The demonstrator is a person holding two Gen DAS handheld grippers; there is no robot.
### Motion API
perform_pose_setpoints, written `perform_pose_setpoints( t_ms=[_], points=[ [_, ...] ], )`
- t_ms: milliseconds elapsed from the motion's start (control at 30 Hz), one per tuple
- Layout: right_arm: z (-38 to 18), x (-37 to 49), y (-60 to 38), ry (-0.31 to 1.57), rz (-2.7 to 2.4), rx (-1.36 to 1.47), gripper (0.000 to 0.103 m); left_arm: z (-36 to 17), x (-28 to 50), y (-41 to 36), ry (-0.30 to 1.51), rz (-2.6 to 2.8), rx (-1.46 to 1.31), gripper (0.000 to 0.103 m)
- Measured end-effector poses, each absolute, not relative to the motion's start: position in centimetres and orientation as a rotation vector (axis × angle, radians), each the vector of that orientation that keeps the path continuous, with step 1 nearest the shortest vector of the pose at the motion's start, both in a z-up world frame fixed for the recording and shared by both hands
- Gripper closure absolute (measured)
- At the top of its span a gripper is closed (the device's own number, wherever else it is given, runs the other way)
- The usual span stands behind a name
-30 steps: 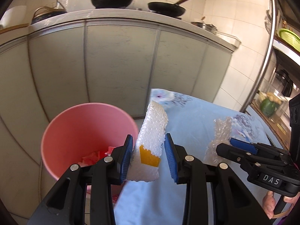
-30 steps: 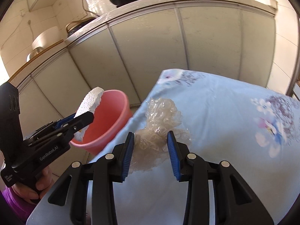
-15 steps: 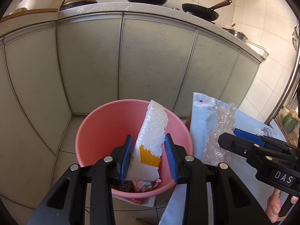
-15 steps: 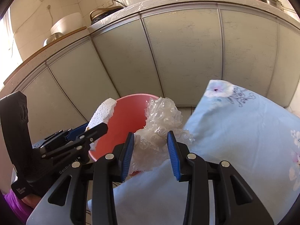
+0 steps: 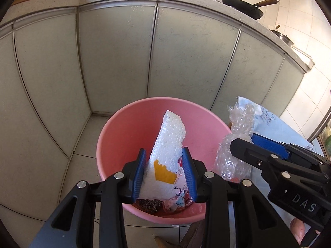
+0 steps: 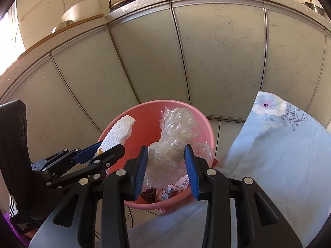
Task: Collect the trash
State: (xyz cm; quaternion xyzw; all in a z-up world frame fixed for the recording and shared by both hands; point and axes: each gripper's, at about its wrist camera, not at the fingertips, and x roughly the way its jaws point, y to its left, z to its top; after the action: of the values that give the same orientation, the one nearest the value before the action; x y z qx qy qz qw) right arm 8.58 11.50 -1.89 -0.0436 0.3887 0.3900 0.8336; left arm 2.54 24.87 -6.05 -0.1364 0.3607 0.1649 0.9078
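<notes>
Left wrist — foam [image 5: 168,144] between jaws.

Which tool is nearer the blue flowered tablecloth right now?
Right. The right tool, shut on crumpled bubble wrap, hangs over the pink bucket beside the blue flowered tablecloth; the left tool, gripping white foam, is farther away.

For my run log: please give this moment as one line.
left gripper: holds foam block | right gripper: holds bubble wrap | both above pink bin

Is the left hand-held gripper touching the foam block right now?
Touching. In the left wrist view, both blue pads of the left hand-held gripper press against the sides of the foam block, holding it above the pink bucket.
</notes>
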Motion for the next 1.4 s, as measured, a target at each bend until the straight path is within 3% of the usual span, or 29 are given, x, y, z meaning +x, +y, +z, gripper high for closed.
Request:
perform_pose_setpoints(
  t_ms=[600, 833, 1400],
  points=[
    [-4.6, 9.2, 13.4, 0.898, 0.79, -0.145, 0.064, -8.0, 3.6, 25.7, 0.792, 0.383, -0.3, 0.065],
    [-4.6, 9.2, 13.6, 0.895, 0.789, -0.156, 0.055, -8.3, 3.5, 26.1, 0.804, 0.397, -0.317, 0.064],
    [-4.6, 8.6, 12.9, 0.887, 0.781, -0.167, 0.055, -8.3, 3.4, 26.0, 0.81, 0.391, -0.311, 0.062]
  ],
)
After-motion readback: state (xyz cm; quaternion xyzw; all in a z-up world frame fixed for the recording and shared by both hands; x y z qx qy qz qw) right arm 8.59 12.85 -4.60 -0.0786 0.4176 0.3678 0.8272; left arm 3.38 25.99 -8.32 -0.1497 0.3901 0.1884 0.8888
